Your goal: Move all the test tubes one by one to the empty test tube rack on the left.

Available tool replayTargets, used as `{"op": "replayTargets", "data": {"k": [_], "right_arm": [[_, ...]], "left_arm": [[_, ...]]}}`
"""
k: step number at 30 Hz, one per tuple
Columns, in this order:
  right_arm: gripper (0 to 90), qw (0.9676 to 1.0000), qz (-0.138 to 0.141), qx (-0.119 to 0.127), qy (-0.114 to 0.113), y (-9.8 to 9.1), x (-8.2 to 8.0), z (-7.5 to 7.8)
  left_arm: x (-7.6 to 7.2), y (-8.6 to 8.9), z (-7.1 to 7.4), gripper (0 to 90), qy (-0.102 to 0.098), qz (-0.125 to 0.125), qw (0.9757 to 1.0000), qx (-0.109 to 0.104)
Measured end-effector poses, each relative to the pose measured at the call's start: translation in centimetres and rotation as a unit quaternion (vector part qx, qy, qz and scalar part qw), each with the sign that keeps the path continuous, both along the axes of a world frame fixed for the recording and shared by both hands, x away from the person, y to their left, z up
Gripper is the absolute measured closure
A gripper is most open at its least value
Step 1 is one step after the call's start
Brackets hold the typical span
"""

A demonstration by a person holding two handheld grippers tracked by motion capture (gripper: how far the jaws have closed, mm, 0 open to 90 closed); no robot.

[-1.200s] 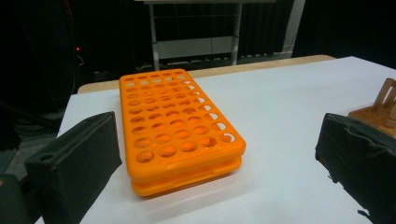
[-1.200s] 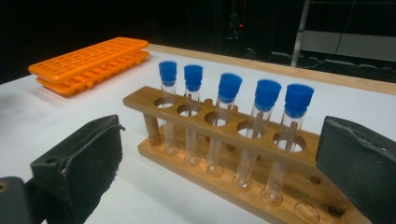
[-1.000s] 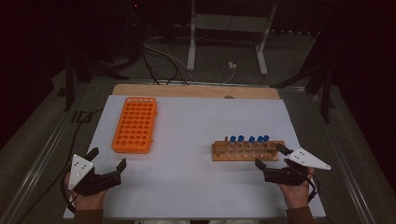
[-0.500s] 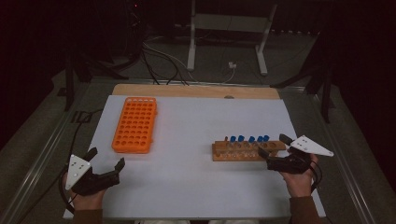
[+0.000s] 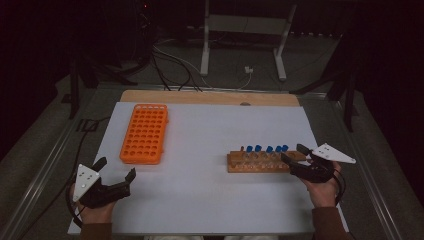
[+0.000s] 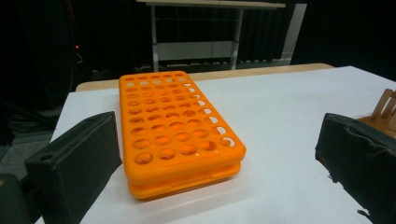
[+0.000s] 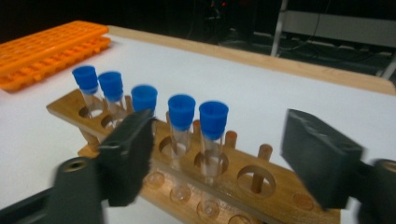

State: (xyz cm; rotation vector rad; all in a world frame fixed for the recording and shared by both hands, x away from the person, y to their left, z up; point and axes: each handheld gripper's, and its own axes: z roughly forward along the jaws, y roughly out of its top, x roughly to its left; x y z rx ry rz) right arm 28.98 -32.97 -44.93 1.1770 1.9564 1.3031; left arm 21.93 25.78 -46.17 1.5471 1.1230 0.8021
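Observation:
A wooden rack [image 5: 257,162] at the right of the table holds several clear tubes with blue caps [image 5: 265,149]. My right gripper [image 5: 293,153] is at the rack's right end. In the right gripper view its jaws [image 7: 222,147] stand either side of the wooden rack [image 7: 261,196] and the two nearest tubes [image 7: 214,121]. They have just been closing, but the pads touch nothing. An empty orange rack [image 5: 145,134] lies at the left. My left gripper [image 5: 116,169] rests open near the front left edge, facing the orange rack [image 6: 177,135].
A white mat [image 5: 210,200] covers the table, with a wooden strip [image 5: 210,97] along its far edge. A metal stand [image 5: 240,45] and cables are on the floor beyond. Open mat lies between the two racks.
My right gripper has moved away from the front edge up to the wooden rack's right end, and its jaws have narrowed. The left gripper has stayed put.

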Motion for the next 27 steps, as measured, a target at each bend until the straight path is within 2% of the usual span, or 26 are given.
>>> {"op": "replayTargets", "data": {"k": [5,7,10,15,27], "right_arm": [[54.9,0.9998,0.009,-0.016,0.011,0.2,0.3,-0.6],[59.5,0.9996,0.016,-0.019,0.014,0.3,0.5,-0.9],[64.8,0.9994,0.011,-0.028,0.016,0.6,0.7,-1.0],[69.8,0.9989,0.007,-0.043,0.019,0.9,1.2,-1.4],[76.2,0.9992,0.000,-0.040,0.003,1.4,1.2,-2.0]], "left_arm": [[0.0,0.1,0.0,0.7,0.001,0.002,1.0000,-0.002],[0.0,0.1,0.0,0.8,0.001,0.002,1.0000,-0.002],[-0.1,0.2,0.0,0.8,0.000,0.003,1.0000,-0.003],[-0.1,0.2,0.0,0.8,0.001,0.004,1.0000,-0.005],[0.0,0.1,-0.1,0.8,0.004,0.002,1.0000,-0.003]]}}
